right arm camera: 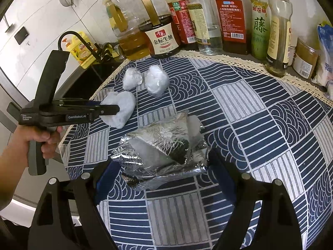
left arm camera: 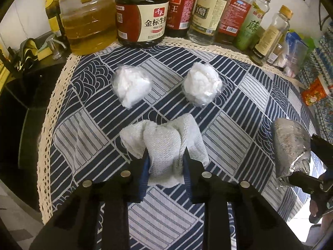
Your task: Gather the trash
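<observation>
- Crumpled white paper towel sits pinched between the jaws of the left gripper; in the right wrist view it hangs from that gripper, seemingly lifted just clear of the surface, though contact at its lower edge cannot be ruled out.
- Silvery foil wrapper, creased and partly folded open, is clamped from both sides by the right gripper; its jaws press into the foil's left and right edges. From the left wrist view the same foil stands up out of that gripper, well to the right of the towel.
- Two wads of white paper bundled in clear plastic film lie further back on the blue patterned cloth: the left wad and the right wad, near each other but apart, in front of a row of sauce and oil bottles.
- Handling, as a judgement: all four pieces look very light and soft. The towel compresses easily, so a pinch through its thick middle holds it better than one at a loose corner.
- The foil likely crushes and keeps whatever shape the jaws give it; its thin edges could tear or slip, so gripping across the bunched body seems safer.
- The film-wrapped wads look slippery on the outside; a squeeze across the widest part, deep enough to dent the paper inside, should stop them sliding out.
</observation>
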The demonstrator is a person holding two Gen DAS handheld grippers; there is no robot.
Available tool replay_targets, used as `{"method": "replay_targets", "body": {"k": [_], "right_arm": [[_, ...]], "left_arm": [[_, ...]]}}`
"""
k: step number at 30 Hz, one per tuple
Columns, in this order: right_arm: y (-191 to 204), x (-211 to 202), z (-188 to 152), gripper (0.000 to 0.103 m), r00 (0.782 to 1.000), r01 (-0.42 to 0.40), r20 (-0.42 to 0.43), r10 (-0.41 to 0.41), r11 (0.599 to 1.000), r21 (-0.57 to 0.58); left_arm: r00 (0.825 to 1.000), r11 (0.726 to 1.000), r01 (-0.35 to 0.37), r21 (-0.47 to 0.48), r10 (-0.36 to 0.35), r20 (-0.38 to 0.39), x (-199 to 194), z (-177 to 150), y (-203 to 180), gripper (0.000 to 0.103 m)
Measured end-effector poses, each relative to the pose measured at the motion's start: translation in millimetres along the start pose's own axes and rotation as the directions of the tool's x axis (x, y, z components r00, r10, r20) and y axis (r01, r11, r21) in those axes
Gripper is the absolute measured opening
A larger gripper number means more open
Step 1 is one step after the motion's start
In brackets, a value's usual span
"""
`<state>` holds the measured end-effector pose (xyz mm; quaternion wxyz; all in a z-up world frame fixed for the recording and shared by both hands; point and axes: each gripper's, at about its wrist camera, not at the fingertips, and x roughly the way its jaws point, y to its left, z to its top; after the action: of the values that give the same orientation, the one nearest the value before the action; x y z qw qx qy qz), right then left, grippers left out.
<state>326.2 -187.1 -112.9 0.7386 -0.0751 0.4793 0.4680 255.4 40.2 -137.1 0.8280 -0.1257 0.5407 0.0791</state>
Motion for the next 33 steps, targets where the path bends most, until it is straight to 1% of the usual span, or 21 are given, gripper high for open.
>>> {"method": "replay_targets", "body": {"k": [11, 20, 27, 28, 33], "right_arm": [[40, -12, -12, 0.083, 0.998, 0.061, 0.028, -0.061, 0.998, 0.004], [84, -25, -26, 0.083, 0.992, 0.105, 0.072, -0.107, 0.994, 0.036], [110, -31, -38, 0.083, 0.988, 0.119, 0.092, -0.124, 0.991, 0.067], [121, -33, -43, 0.083, 0.986, 0.123, 0.101, -0.131, 0.989, 0.08], [136, -37, -53, 0.083, 0.984, 0.129, 0.111, -0.14, 0.986, 0.104]], "left_arm": [[0.997, 0.997, 0.065, 0.03, -0.066, 0.044, -31, -21, 10, 0.026], [0.99, 0.991, 0.112, 0.076, -0.118, 0.08, -68, -44, 22, 0.026], [0.985, 0.984, 0.145, 0.103, -0.153, 0.08, -88, -68, 32, 0.026], [0.984, 0.982, 0.153, 0.106, -0.162, 0.078, -90, -71, 33, 0.026], [0.978, 0.975, 0.176, 0.134, -0.188, 0.085, -104, -90, 39, 0.026]]}}
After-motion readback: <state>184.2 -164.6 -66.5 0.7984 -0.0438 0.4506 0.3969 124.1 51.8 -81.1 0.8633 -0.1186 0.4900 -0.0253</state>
